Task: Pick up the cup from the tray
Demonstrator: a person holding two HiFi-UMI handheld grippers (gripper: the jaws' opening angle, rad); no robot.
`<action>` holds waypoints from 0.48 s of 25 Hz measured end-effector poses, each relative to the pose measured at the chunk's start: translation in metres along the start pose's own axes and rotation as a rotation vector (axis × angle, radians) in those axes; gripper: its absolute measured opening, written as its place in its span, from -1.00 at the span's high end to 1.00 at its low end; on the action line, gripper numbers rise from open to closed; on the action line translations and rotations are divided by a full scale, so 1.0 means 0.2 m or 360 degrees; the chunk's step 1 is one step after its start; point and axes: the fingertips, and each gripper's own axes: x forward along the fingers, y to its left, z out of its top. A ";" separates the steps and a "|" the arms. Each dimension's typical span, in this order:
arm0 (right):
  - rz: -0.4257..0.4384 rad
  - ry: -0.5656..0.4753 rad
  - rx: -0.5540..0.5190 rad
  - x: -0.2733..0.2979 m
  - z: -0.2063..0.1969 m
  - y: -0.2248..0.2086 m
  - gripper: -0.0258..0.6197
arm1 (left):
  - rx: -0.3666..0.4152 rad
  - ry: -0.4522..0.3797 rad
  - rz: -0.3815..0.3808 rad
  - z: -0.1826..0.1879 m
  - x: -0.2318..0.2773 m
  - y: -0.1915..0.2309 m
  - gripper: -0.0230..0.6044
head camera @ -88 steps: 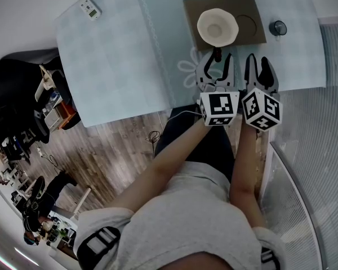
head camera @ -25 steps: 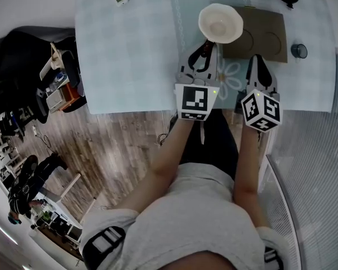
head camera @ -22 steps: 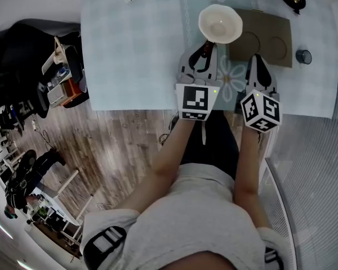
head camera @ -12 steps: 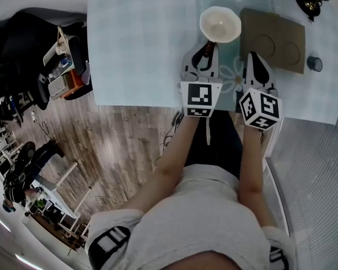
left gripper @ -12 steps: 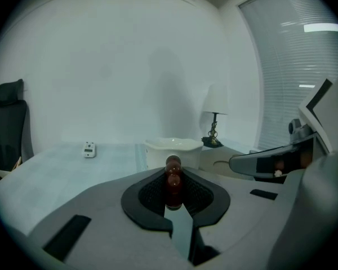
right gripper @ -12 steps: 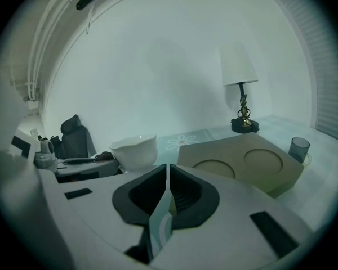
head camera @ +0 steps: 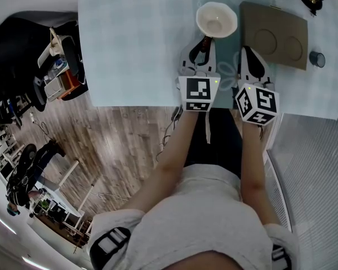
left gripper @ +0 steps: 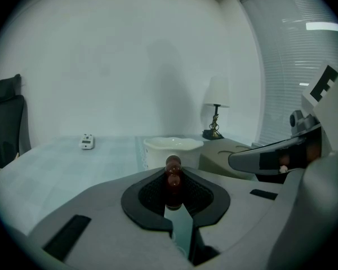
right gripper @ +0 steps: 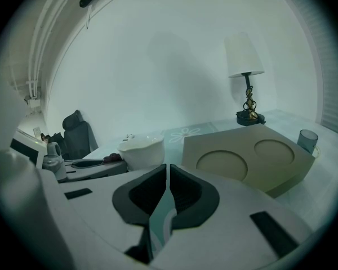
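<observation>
Cup (head camera: 216, 19) walls are smooth, white and bowl-shaped under a wavy rim, with a knobbly dark-brown handle (left gripper: 172, 176). Fingers of the left gripper (head camera: 203, 43) are clamped on that handle. The cup sits off the flat tan tray (head camera: 274, 35), just left of it, over the pale checked counter (head camera: 135, 44). Fingers of the right gripper (head camera: 247, 54) are closed on nothing.

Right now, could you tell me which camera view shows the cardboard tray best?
The right gripper view: the tray fills it, both round recesses clear. The head view shows it whole but small; the left gripper view shows only a corner beside the cup.
</observation>
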 end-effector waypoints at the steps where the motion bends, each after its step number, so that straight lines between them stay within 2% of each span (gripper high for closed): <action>1: -0.0001 -0.0001 0.0004 0.00 0.00 0.00 0.85 | 0.0005 -0.0003 -0.0002 0.00 0.00 0.00 0.81; 5: -0.0007 -0.0001 0.0008 0.00 0.00 0.00 0.85 | 0.0055 -0.0016 -0.0013 -0.03 -0.01 -0.02 0.81; 9: -0.0010 -0.0006 -0.0005 -0.01 0.00 0.00 0.85 | 0.0051 -0.0033 0.0005 -0.05 -0.01 -0.02 0.81; 12: -0.0014 -0.0010 0.0008 -0.01 0.01 0.00 0.85 | 0.0045 0.0002 0.0001 -0.09 -0.01 -0.03 0.79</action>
